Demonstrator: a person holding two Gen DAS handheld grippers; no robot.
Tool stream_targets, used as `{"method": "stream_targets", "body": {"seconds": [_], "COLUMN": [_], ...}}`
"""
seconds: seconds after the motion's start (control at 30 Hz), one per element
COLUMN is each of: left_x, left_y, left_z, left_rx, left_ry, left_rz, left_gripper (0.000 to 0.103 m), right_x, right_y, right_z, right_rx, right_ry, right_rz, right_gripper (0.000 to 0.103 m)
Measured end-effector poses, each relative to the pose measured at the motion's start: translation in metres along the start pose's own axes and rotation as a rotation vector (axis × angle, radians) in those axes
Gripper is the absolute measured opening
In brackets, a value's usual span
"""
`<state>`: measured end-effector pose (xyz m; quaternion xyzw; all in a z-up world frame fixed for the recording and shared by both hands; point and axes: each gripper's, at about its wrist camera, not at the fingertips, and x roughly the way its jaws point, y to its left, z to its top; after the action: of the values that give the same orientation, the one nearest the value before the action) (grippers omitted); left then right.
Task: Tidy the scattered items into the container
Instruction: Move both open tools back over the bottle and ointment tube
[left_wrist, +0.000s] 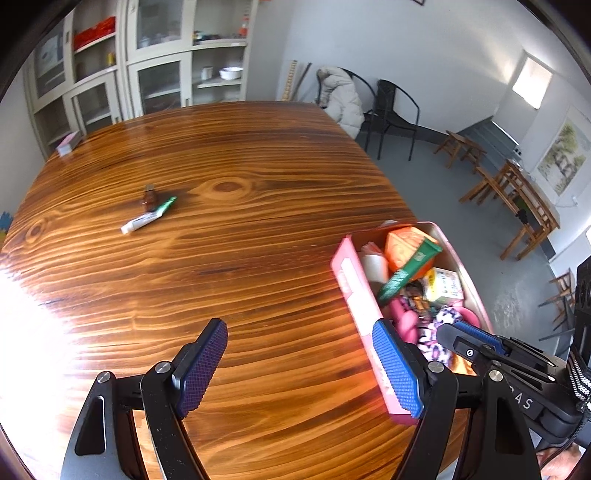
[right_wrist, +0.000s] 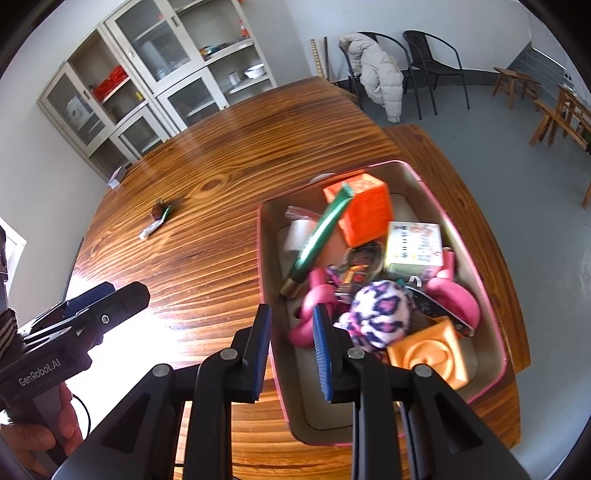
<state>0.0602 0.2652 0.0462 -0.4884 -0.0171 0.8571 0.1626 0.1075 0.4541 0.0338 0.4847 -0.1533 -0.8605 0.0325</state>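
Wooden table fills most of both views, strong grain, heavy glare at lower left.

Pink container sits at the table's right edge: lower right of the left wrist view, centre right of the right wrist view. Already crowded. Inside: orange box at the far end, a long green tube leaning across it, a white printed carton, pink dumbbells, a leopard-print pink and white fabric piece, an orange square piece in the near corner.

Still out on the table, well apart from the container: a white and green tube with a small brown bottle just beside it, touching or nearly so. Upper left of the left wrist view; left of centre in the right wrist view.

Left gripper: jaws spread wide, nothing between them, bare table under the gap; its right finger overlaps the container's near wall in the picture, contact unclear.

Right gripper: jaws narrowed to a slim gap, straddling the container's left wall in the picture; cannot tell whether the pads press on it.

Background: glass-door cabinet, black chairs, one with a pale jacket.
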Motion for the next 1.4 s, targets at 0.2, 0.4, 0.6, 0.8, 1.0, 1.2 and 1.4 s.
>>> {"method": "stream_targets", "body": {"seconds": [0.2,0.4,0.6,0.8,1.0,1.2,1.4], "left_x": [0.0,0.003,0.012,0.029,0.056,0.088,0.113], "left_y": [0.041,0.085,0.121,0.152,0.174,0.192,0.203], "left_z": [-0.004,-0.007,-0.002,0.018,0.052,0.088,0.114], "left_rx": [-0.077,-0.153,-0.204,-0.215,-0.195,-0.187,-0.177], "left_ry": [0.01,0.029,0.048,0.059,0.055,0.062,0.064], "left_rz": [0.039,0.075,0.091,0.095,0.088,0.069,0.065], "left_gripper": [0.082,0.082,0.082,0.082,0.082,0.082,0.082], "right_x": [0.021,0.042,0.064,0.084,0.1,0.114,0.124], "right_y": [0.026,0.056,0.081,0.098,0.104,0.101,0.104], "right_z": [0.003,0.005,0.009,0.013,0.013,0.012,0.015], "right_rx": [-0.035,-0.083,-0.117,-0.101,-0.068,-0.014,0.009], "right_ry": [0.046,0.089,0.123,0.147,0.17,0.195,0.21], "right_rz": [0.024,0.044,0.047,0.036,0.006,-0.034,-0.05], "right_gripper": [0.025,0.025,0.025,0.025,0.025,0.025,0.025]}}
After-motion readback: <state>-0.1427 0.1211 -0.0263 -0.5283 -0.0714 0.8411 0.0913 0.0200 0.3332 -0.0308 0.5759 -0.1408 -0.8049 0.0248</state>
